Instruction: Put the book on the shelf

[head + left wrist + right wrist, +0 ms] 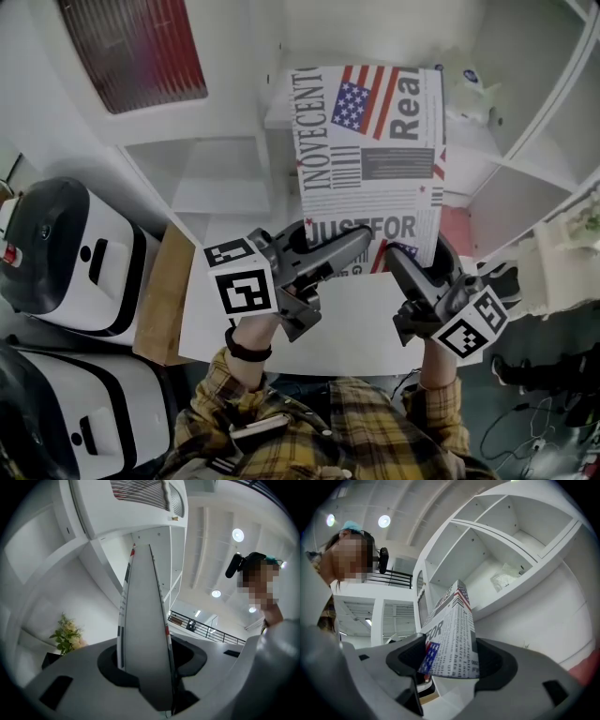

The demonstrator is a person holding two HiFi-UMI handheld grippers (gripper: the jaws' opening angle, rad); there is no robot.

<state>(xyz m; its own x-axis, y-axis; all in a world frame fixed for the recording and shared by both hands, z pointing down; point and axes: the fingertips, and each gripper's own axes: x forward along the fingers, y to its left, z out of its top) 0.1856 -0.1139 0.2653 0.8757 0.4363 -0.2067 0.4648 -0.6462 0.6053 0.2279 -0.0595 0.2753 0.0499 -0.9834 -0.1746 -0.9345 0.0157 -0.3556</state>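
The book (371, 159) has a newspaper-print cover with an American flag and large letters. It is held up in front of the white shelf unit (234, 169). My left gripper (323, 253) is shut on its lower left corner. My right gripper (412, 267) is shut on its lower right corner. In the left gripper view the book's plain edge (144, 620) rises upright between the jaws. The right gripper view shows the printed spine (452, 639) clamped between the jaws, with open shelf compartments (487, 564) behind.
A white table (309, 323) lies below the grippers. A brown box (161, 295) and white-and-black machines (66, 253) stand to the left. A small white item (472, 94) rests on a shelf at upper right. A flower plant (65, 634) shows in the left gripper view.
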